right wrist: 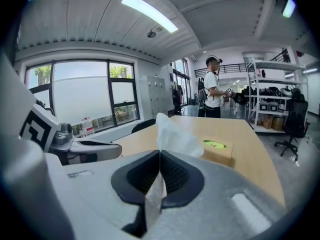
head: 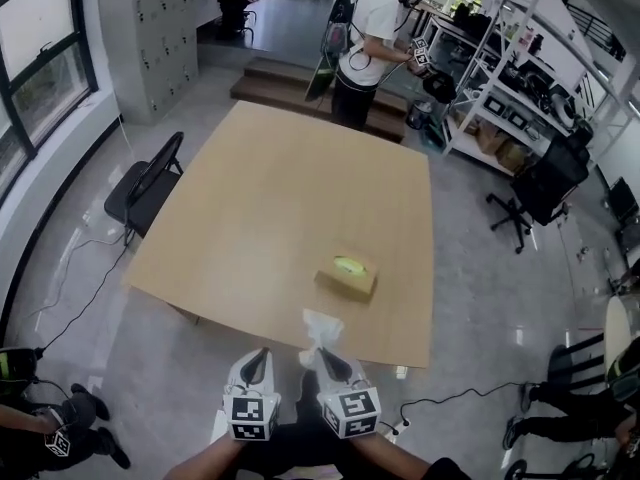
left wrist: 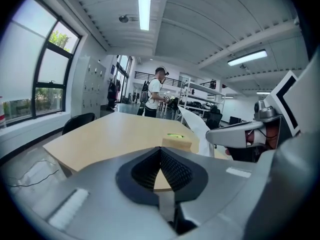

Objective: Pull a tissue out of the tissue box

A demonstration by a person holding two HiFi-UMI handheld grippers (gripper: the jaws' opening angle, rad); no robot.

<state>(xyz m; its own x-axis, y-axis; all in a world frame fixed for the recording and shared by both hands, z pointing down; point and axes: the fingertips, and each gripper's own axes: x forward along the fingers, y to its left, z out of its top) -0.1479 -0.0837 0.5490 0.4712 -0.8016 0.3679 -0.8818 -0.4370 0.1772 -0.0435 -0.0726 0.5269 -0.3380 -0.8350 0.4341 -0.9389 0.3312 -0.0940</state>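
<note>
right tool (right wrist: 160,156) clamped on tissue (head: 322,328), clear of tissue box (head: 346,275) on worktop (head: 270,198); left tool (left wrist: 160,154) jaws together, empty

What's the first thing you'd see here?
A white tissue pinched in the right hand-held gripper, by the wooden table's near edge. Farther along sits the tan tissue box with a green oval on top, and a person stands beyond the far end.
</note>
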